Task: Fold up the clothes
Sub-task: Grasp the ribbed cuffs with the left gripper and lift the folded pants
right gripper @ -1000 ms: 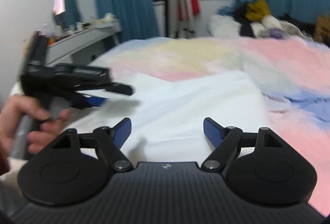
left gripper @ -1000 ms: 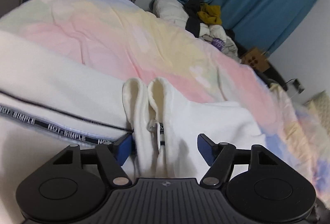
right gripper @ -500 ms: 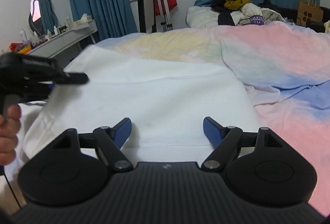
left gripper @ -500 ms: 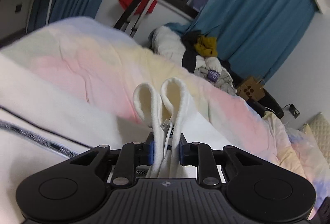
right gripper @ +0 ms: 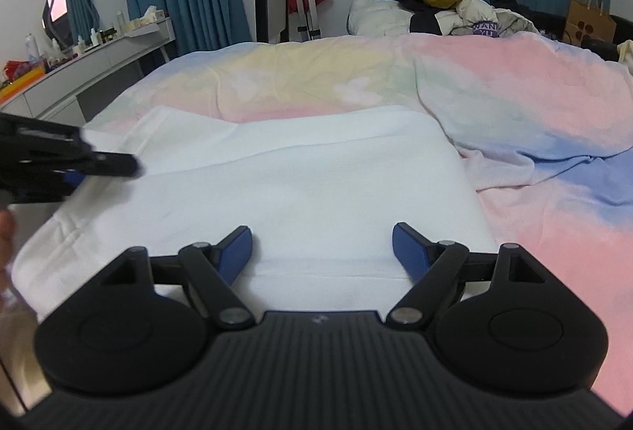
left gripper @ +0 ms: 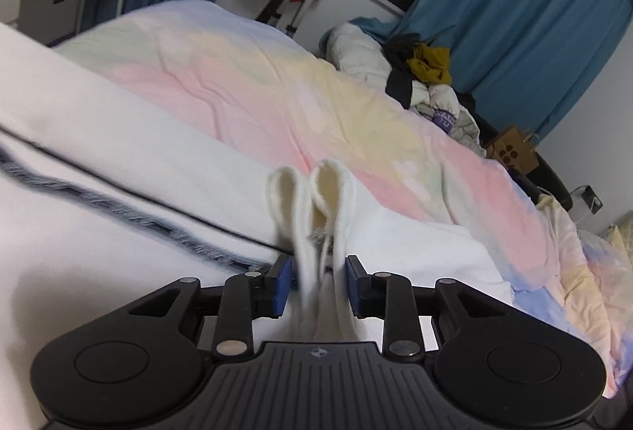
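On the left, two upright folds of the white garment (left gripper: pixel 308 216) are pinched between the fingers (left gripper: pixel 281 281) of the left gripper (left gripper: pixel 318 281), above the pastel duvet (left gripper: pixel 245 86) of the bed. To the right, the rest of the garment (right gripper: pixel 300 188) is spread flat on the duvet (right gripper: pixel 514 89). The right gripper (right gripper: pixel 322 248) is held just over its near edge, fingers (right gripper: pixel 237 248) spread wide and holding nothing.

The striped band (left gripper: pixel 118 208) at nine o'clock is too blurred to read. The left gripper (right gripper: pixel 75 169) is blurred, cut off at nine o'clock, its jaws hidden.
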Motion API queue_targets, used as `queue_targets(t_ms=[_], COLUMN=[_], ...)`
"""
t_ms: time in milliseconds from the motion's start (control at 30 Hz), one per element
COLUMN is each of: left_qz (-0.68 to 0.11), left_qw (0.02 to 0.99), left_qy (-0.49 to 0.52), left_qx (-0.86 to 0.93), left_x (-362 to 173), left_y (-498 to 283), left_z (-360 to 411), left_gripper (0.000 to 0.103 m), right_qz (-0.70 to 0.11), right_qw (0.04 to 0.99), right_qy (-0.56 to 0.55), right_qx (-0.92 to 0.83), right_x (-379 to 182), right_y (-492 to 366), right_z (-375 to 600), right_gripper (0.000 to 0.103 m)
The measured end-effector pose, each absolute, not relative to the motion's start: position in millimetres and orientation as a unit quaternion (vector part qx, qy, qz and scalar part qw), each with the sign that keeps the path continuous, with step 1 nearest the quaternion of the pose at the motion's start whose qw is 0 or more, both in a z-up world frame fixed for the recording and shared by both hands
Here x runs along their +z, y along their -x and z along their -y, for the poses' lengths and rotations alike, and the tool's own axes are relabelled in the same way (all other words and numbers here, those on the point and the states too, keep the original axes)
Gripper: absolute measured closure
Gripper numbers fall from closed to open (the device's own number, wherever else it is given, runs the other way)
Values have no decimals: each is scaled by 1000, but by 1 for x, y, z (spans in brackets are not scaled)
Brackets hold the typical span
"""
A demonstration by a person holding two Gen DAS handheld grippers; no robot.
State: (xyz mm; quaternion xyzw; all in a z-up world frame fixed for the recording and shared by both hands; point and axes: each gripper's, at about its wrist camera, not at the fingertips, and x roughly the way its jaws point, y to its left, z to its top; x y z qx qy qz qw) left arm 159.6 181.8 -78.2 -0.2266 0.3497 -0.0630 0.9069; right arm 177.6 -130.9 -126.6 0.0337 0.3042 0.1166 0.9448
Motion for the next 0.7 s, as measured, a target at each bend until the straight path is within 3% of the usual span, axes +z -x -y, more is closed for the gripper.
queue_targets(t_ms=[367, 433, 700], left_qz=[-310, -302, -275], left_qw=[919, 913, 884], left_qy=[235, 261, 353], left_qx=[64, 80, 134], left_x=[-5, -7, -21], left_y=[-47, -39, -12], left_z=[-275, -286, -323], left_gripper=[39, 28, 23], right_qz=[-295, -290, -280], right_qw=[944, 945, 949], right_qy=[-74, -70, -68], right_qx=[132, 133, 129], right_x=[-109, -106, -99], right_y=[-164, -160, -150], right_z=[144, 145, 148], right_gripper=[25, 25, 25])
